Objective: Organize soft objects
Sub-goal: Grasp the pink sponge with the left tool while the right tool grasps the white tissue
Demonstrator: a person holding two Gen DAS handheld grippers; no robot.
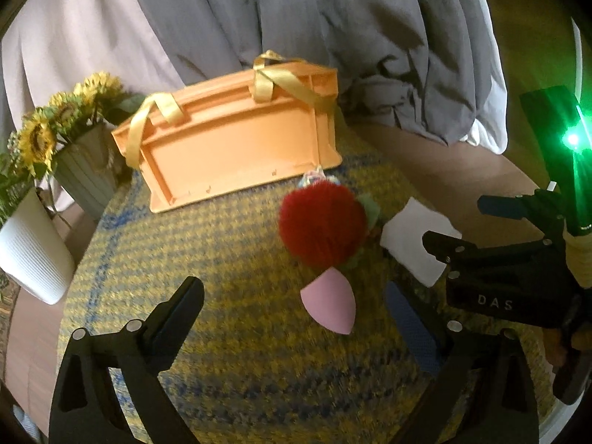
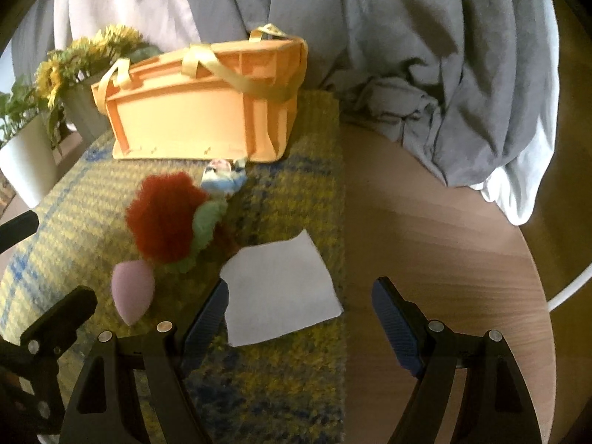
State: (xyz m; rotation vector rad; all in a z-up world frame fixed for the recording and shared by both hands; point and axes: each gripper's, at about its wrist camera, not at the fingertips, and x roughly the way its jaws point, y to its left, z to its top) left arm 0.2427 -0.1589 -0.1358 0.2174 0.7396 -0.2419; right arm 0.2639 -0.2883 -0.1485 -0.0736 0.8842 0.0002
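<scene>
Sponge point(image 1: 330, 306) — seemingly near mat's point(image 1: 207, 244) middle

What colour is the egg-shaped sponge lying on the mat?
The egg-shaped foam sponge is pale pink, almost lilac. It shows best in the left wrist view.

Dim, warm indoor light; both views bulge and darken at the rims. Slight blur softens the red pompom point(image 1: 321, 222). A green lamp point(image 1: 572, 139) glares at three o'clock in the left view.
</scene>
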